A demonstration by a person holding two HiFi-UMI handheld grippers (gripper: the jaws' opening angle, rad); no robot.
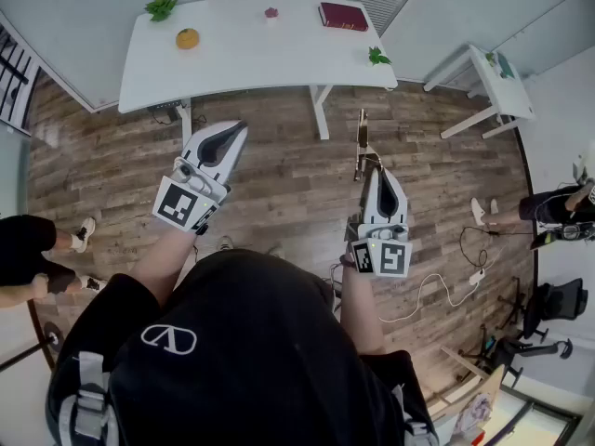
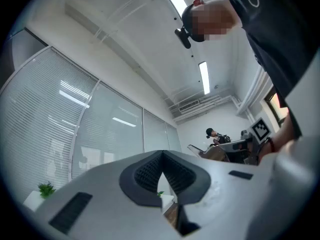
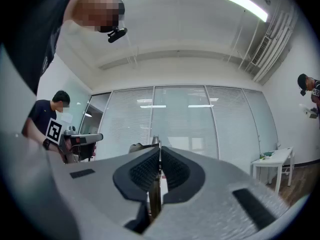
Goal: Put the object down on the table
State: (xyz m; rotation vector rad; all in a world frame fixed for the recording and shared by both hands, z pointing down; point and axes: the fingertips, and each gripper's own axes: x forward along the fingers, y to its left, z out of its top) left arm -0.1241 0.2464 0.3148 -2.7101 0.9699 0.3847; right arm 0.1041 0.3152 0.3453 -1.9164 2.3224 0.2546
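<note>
My right gripper [image 1: 376, 171] is shut on a thin flat brown object [image 1: 361, 145], held edge-on above the wooden floor. In the right gripper view the same thin flat object [image 3: 154, 194] stands upright, pinched between the dark pads [image 3: 142, 171], with its top edge poking just past the tips of the right gripper [image 3: 159, 150]. My left gripper [image 1: 236, 134] is level with it to the left, and in the left gripper view the left gripper [image 2: 162, 155] has its tips meeting with nothing between them. The white table [image 1: 251, 59] lies ahead of both grippers, some way off.
On the table sit an orange fruit [image 1: 187, 38], a red book [image 1: 343, 16], two small green plants [image 1: 161, 6] and a small purple thing [image 1: 271, 12]. A smaller white table [image 1: 488, 86] stands at the right. People stand at the left [image 1: 28, 249] and right [image 1: 558, 214]. A cable [image 1: 437, 291] runs over the floor.
</note>
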